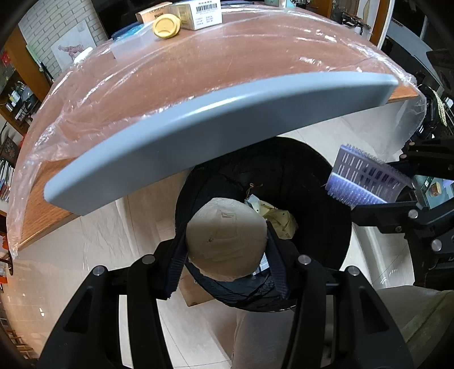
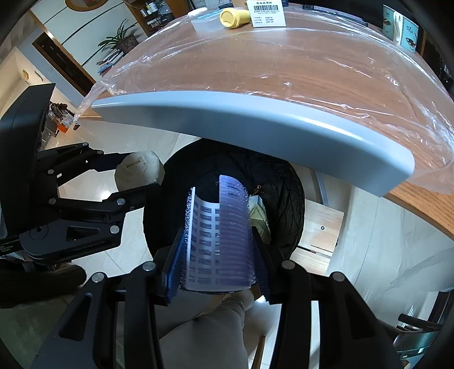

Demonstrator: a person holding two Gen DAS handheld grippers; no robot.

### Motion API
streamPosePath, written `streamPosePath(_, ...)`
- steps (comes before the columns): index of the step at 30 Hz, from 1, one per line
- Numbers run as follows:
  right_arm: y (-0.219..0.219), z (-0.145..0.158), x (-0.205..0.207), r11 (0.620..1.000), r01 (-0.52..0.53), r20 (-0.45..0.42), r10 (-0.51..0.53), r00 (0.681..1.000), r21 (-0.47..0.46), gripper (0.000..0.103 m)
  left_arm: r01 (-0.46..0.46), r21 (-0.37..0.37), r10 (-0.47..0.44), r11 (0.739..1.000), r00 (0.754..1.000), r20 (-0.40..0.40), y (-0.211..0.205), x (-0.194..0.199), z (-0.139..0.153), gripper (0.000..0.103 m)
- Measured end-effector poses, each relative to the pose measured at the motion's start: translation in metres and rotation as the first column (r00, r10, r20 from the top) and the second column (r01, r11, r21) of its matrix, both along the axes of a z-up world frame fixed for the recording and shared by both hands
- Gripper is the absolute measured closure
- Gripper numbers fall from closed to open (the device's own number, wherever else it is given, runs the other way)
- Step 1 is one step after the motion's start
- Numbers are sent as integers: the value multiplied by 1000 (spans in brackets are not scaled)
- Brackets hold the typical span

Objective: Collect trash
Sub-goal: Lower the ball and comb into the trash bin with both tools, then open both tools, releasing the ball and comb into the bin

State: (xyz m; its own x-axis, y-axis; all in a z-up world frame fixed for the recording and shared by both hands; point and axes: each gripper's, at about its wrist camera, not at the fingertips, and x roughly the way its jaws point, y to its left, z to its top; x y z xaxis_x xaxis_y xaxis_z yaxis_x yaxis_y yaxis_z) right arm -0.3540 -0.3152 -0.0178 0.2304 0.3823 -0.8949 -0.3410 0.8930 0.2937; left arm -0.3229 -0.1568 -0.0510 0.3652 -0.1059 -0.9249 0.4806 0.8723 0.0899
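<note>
Left gripper (image 1: 227,249) is closed on a beige crumpled wad (image 1: 225,237), both padded fingers pressing its sides. It is held above the near left rim of the black trash bin (image 1: 312,181), which stands on the pale tiled floor (image 1: 99,235) below the table edge.

Right gripper (image 2: 217,255) is clamped on a curved purple hair roller (image 2: 224,227), its bristled outside against the finger pads (image 2: 176,255) and its slotted white inside facing the camera. The roller sits above the near part of the bin mouth; in the left wrist view it appears at the bin's right rim.

Inside the bin, yellowish crumpled paper (image 1: 279,221) lies on the black liner.

A grey-edged panel (image 1: 198,136) overhangs the far side of the bin. Behind it, the wooden table (image 1: 227,62) is covered with clear plastic sheeting (image 2: 326,65). At the table's far edge stand a yellow lidded cup (image 1: 166,26) on its side, a barcoded white box (image 1: 203,14) and a translucent container (image 2: 205,24).
</note>
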Motion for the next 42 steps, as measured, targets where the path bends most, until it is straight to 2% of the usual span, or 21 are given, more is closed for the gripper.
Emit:
streamPosePath(16,3,-24,11,1000,8,-51,-9,999,-23,60,-2,12,3,1000,999,-53,6,11,-26,50)
streamPosePath(42,7,-38,13,999,10,-62,-13,998,-37,60,8,18,-7,1000,999,-43,0,18,-28,50)
